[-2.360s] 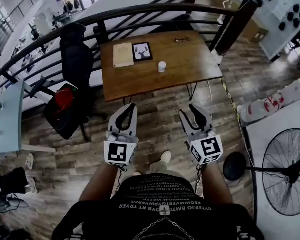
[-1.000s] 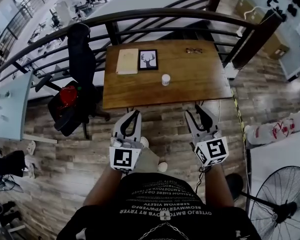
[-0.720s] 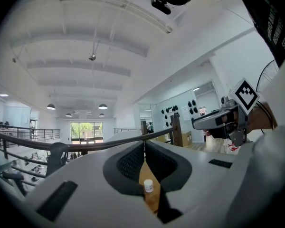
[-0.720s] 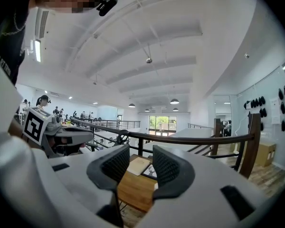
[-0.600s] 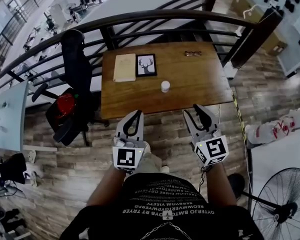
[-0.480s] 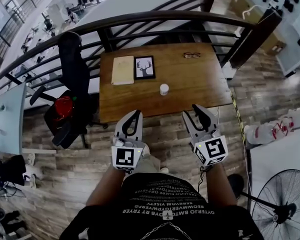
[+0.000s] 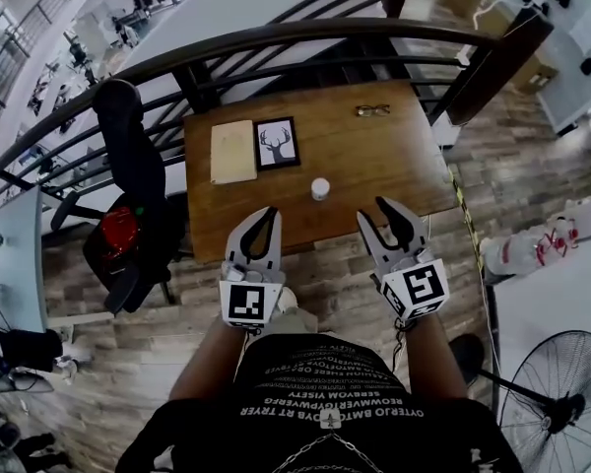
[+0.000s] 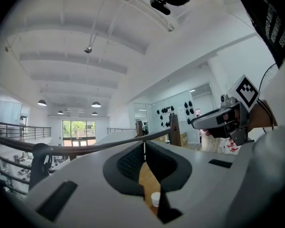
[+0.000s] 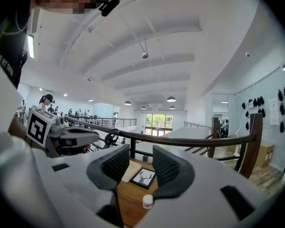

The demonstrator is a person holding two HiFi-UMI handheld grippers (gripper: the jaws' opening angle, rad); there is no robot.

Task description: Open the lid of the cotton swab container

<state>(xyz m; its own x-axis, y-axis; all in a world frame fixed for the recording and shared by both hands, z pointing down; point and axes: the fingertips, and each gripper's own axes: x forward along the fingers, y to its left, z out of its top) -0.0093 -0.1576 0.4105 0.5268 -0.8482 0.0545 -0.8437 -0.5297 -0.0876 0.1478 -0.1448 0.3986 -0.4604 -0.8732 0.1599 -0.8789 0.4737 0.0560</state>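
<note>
The cotton swab container (image 7: 319,188) is a small white tub. It stands upright on the wooden table (image 7: 384,156), with its long axis vertical and the lid end on top. It is in the near half of the table, a little to the right of the framed deer picture (image 7: 276,143) and closer to the person than it, apart from everything else there.

The left gripper (image 7: 266,212) has its jaws pressed together, with nothing between them. In the left gripper view, only a thin line shows where the two dark pads (image 8: 133,163) meet. The right gripper (image 7: 377,212) has its jaws spread about halfway and is also empty. In its own view, the deer picture and the container (image 9: 147,202) appear through the gap, far beyond the pads. Both grippers are held in the air at the near edge of the table, side by side, pointing roughly level towards it and touching nothing. The container lies ahead, between their two lines.

In the left gripper view, the container (image 8: 155,199) shows only in a narrow slot below the jaws, and the gripper body cuts off its lower part. Its label is reddish, but the print is too small to read. From above I cannot tell how the lid is attached. A beige notebook (image 7: 233,152) and a pair of glasses (image 7: 372,110) also lie on the table, further back.
</note>
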